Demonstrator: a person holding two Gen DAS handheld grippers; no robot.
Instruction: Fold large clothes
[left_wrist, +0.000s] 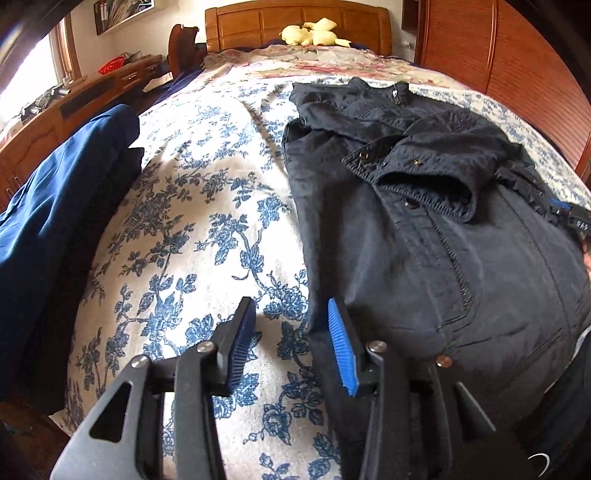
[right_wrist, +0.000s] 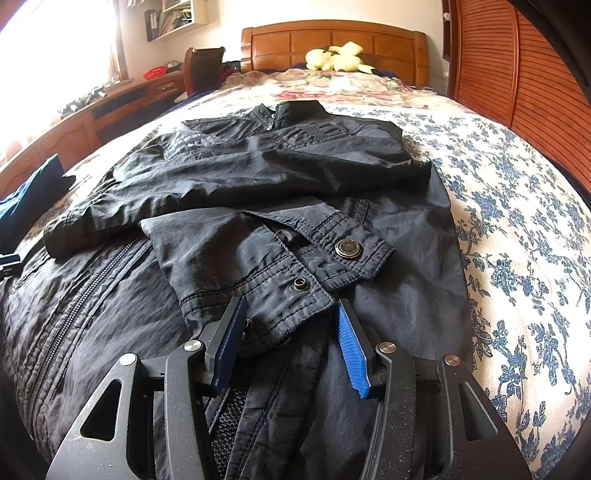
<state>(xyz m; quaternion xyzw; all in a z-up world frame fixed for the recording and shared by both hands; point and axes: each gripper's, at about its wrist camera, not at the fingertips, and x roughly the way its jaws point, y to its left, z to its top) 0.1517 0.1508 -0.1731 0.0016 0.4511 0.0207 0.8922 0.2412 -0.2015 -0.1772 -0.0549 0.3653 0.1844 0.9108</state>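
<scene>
Dark jacket (right_wrist: 258, 206) lies on the bed (left_wrist: 207, 206), zipped, both sleeves (right_wrist: 236, 177) already crossed over the chest; the lengthwise fold is left. My left gripper (left_wrist: 291, 332) stands part open and empty beside the jacket's hem edge. My right gripper (right_wrist: 290, 328) is part open around a cuff (right_wrist: 332, 254); pad contact probably absent, hard to judge. Blue clothes (left_wrist: 62, 199) sit near the bed's left edge, well apart; nothing blocks the fold.
</scene>
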